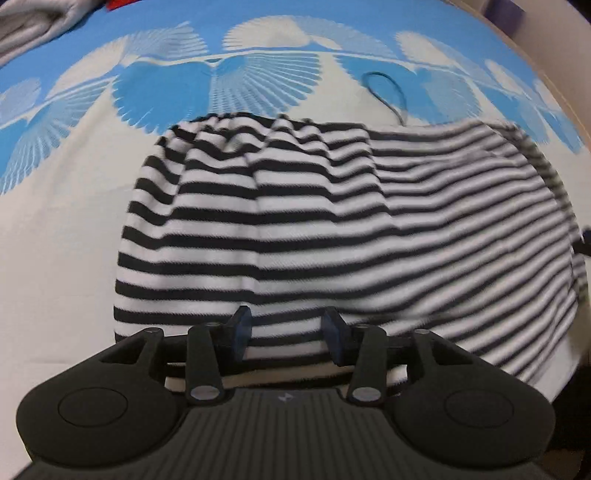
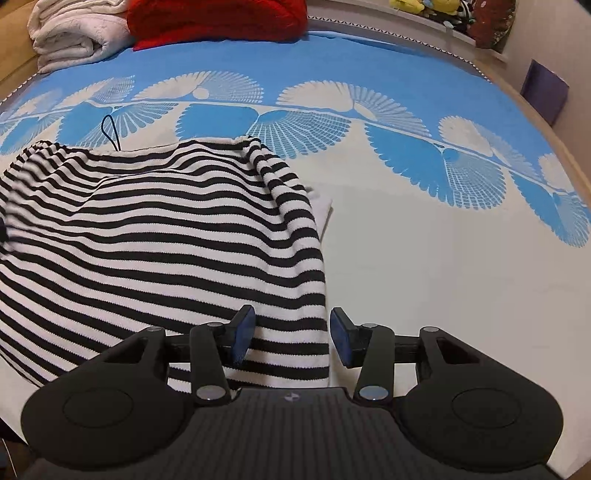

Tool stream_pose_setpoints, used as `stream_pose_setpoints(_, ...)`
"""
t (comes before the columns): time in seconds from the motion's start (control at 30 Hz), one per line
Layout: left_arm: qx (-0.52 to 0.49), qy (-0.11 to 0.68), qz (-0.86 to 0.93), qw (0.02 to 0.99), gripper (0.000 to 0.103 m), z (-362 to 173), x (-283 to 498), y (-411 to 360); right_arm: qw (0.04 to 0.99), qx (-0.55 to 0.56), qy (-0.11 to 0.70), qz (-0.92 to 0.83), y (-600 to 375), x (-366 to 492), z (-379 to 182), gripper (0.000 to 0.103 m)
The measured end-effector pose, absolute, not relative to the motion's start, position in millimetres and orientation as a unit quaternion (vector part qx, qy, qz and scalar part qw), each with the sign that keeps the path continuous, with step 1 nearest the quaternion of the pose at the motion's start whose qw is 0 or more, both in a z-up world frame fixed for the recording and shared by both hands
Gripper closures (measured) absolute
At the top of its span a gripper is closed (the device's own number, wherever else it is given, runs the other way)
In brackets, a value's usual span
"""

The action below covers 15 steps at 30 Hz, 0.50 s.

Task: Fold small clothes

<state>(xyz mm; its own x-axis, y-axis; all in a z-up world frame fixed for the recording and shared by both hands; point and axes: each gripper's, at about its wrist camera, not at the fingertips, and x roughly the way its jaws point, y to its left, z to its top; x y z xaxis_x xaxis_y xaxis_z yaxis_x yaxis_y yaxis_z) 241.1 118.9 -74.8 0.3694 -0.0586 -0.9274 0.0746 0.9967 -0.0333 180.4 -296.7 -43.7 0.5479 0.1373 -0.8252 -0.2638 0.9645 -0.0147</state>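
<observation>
A black-and-white striped garment (image 1: 332, 221) lies rumpled on the bed sheet (image 1: 55, 240). My left gripper (image 1: 288, 334) is open, its jaws apart just above the garment's near edge, holding nothing. In the right wrist view the same garment (image 2: 147, 236) fills the left half, one edge rolled over on its right side. My right gripper (image 2: 291, 336) is open over the garment's near right corner, its left fingertip (image 2: 243, 332) over the stripes, its right fingertip (image 2: 341, 336) over bare sheet.
The sheet (image 2: 443, 277) is cream with a blue fan pattern at the far side. A thin dark cord loop (image 2: 110, 131) lies beyond the garment. A folded white blanket (image 2: 74, 33) and a red cloth (image 2: 218, 20) sit at the far edge.
</observation>
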Motion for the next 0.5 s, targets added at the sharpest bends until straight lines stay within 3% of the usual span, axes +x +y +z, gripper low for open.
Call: stream_pose_setpoints(0.5, -0.096, 0.449, 0.052, 0.887, 0.056, -12, 225, 169, 0.874, -0.073, 0.469, 0.105, -299, 182, -47, 0.056)
